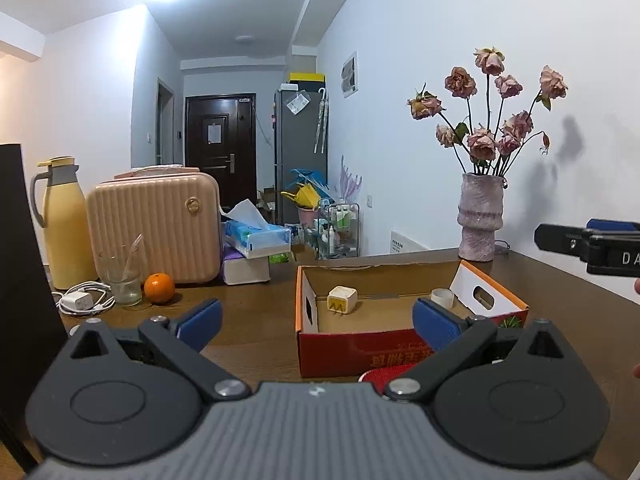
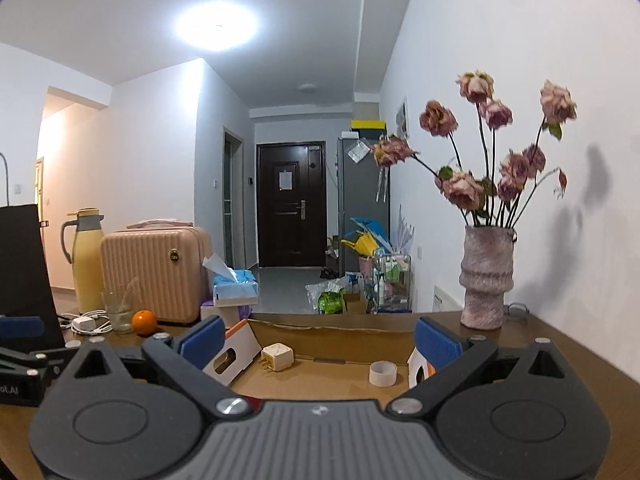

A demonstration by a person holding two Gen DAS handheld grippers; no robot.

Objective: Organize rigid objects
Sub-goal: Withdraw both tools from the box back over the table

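On the brown wooden worktop (image 1: 256,320), going left to right: a yellow thermos jug (image 1: 64,224), a ribbed peach hard-shell case (image 1: 156,228), a glass tumbler (image 1: 120,276), a round orange fruit (image 1: 159,288), then the open red-and-orange cardboard box (image 1: 360,348). Inside it lie a cream cube-shaped plug adapter (image 1: 342,299) towards the left and a small white tape roll (image 2: 383,373) towards the right, well apart. A pink textured vase of dried roses (image 1: 480,220) stands behind. The left gripper (image 1: 316,320) is held level before the box, jaws released and empty. The right gripper (image 2: 318,342) hovers level over the box's near edge, jaws likewise spread, holding nothing.
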